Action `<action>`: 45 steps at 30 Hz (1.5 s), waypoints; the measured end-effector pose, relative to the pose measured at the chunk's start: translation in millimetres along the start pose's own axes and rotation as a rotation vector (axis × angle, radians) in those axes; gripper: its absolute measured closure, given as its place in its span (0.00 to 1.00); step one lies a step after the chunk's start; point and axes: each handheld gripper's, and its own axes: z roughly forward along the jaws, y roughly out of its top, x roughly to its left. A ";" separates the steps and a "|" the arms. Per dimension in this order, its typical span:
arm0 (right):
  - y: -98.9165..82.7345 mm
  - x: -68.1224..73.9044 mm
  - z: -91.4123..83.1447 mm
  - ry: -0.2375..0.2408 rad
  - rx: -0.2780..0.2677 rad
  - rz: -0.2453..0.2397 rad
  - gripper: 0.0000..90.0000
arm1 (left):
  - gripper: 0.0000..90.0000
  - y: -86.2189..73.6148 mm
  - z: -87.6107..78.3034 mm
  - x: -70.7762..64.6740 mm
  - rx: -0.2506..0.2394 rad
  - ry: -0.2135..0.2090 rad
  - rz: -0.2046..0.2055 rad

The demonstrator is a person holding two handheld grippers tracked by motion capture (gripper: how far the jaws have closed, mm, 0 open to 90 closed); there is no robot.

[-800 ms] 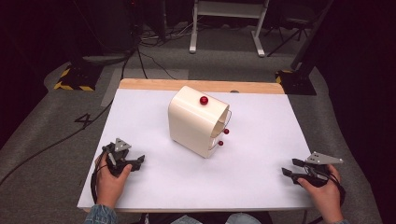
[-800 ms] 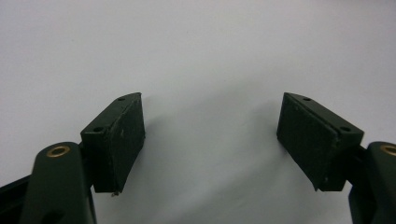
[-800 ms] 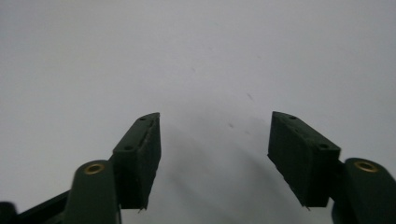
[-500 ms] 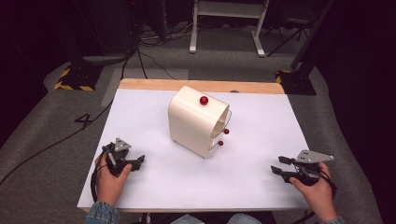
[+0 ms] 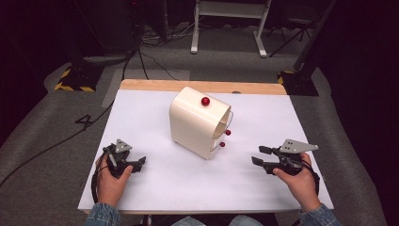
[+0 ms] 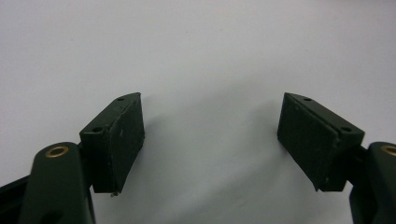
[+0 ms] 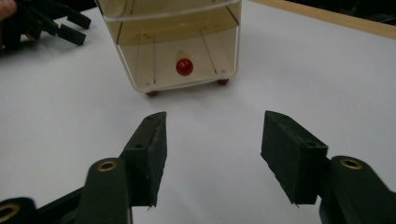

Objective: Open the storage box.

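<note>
Cream cabinet (image 5: 197, 123) stands between both open hand-held grippers, untouched.

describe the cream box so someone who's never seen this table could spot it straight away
On the white table, look near the middle, a little toward the far wooden edge. The cream box stands there alone, between the two grippers and farther back. It has rounded corners, a red knob on top and small red feet on its open side.

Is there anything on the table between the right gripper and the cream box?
No. In the right gripper view, only bare white table lies between the open right gripper and the cream box; the high view agrees.
</note>
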 end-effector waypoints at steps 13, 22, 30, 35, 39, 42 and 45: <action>9.2 -8.5 22.6 0.013 -0.163 0.065 0.44 | 0.26 0.0 0.0 0.2 0.000 -0.001 -0.001; 13.6 -5.3 41.9 0.011 -0.174 0.034 0.51 | 0.26 0.0 0.0 0.2 0.000 -0.001 -0.001; 13.2 -1.3 66.7 0.041 -0.136 0.004 0.60 | 0.26 0.0 0.0 0.1 0.000 -0.001 -0.001; 12.0 1.5 79.6 0.065 -0.115 -0.002 0.66 | 0.26 0.0 0.0 0.1 0.000 -0.001 0.000; 11.2 3.5 89.0 0.084 -0.103 -0.007 0.68 | 0.26 0.0 0.0 0.2 0.000 -0.001 0.000; 10.9 4.5 96.2 0.104 -0.093 -0.015 0.69 | 0.26 0.0 0.0 0.2 0.000 -0.001 0.000; 10.4 4.3 103.2 0.114 -0.081 -0.021 0.69 | 0.26 0.0 0.0 0.1 0.000 -0.001 0.000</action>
